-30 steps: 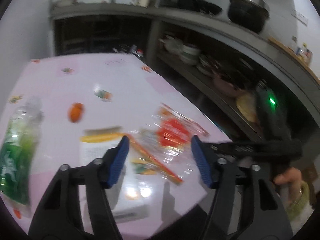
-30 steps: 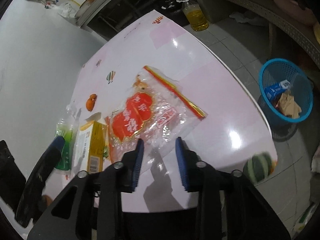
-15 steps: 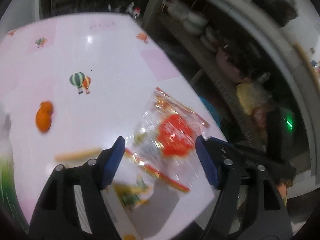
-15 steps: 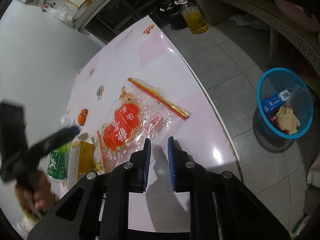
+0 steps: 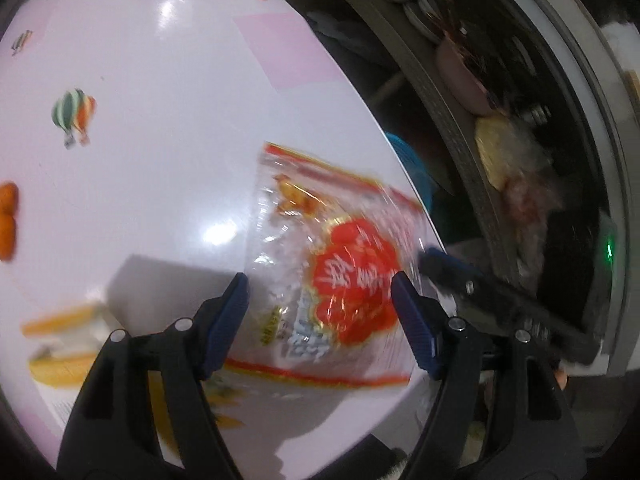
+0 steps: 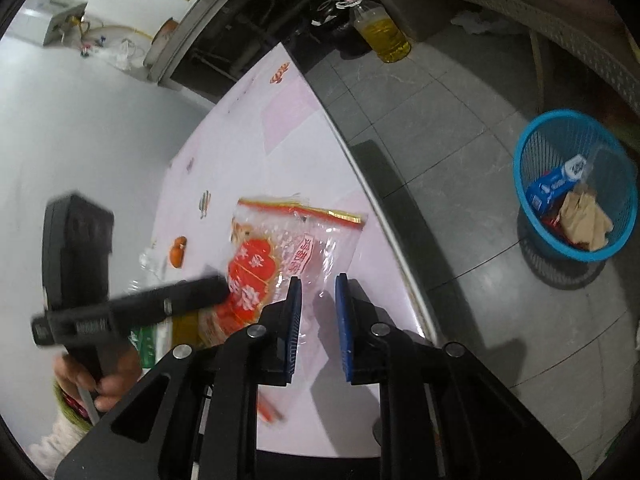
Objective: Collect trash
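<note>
A clear plastic bag with a red label [image 5: 352, 280] lies flat near the pink table's [image 5: 160, 120] right edge. My left gripper [image 5: 320, 292] points steeply down over it, open wide, with the label framed between its blue pads and nothing pressed. My right gripper [image 6: 318, 282] hovers over the bag's [image 6: 280, 248] clear corner. Its jaws stand a narrow gap apart, and no plastic visibly sits in that gap. One of the left gripper's fingers [image 6: 192, 290] reaches in over the bag, held by a person's hand [image 6: 108, 376].
A blue basket [image 6: 576, 184] holding wrappers stands on the tiled floor to the right of the table. A yellow-and-white carton [image 5: 60, 360], a green bottle [image 6: 148, 340] and a small orange piece [image 6: 178, 252] lie on the table. An oil bottle [image 6: 384, 36] stands on the floor beyond.
My left gripper tipped downward, came in over the bag and spread its jaws wider. My right gripper narrowed its jaws and slid toward the bag's corner by the table edge.
</note>
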Tool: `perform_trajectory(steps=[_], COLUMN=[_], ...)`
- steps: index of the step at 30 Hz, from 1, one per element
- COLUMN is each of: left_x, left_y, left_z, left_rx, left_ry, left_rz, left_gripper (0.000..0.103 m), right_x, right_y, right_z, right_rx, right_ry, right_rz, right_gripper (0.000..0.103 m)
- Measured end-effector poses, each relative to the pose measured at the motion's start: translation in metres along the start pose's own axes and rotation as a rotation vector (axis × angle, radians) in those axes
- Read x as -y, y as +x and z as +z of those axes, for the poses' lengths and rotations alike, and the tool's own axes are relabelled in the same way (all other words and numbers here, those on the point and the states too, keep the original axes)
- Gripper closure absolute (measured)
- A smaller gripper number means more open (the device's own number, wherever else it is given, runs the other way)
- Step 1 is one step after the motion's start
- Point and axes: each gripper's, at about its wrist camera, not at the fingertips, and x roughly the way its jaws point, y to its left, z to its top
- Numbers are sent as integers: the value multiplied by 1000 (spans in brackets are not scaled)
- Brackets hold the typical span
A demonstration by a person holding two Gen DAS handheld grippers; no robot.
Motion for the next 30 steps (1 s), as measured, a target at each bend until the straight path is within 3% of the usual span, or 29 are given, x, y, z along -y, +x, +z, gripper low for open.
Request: perform_trajectory(steps=[3,6,13,23,30], left_x=[20,39,67,79,74], left_y=[3,8,13,14,14], left_z=[-18,-32,-52,-68,-68], left_rx=[16,45,108,143,160], left_ry=[84,163,279,323,309], left_rz=[57,110,213,224,194], left_gripper=[36,39,50,51,51], right_x=[13,28,43,51,59], right_y=[-6,-15,-42,-41,-28], right_z=[-4,-12,-38,-55,-61], right_rx=[-19,-28,-28,-39,-75], right_ry=[58,119,185,237,309], right_rz=[63,134,164,258,408], right_gripper=[81,70,57,56,55])
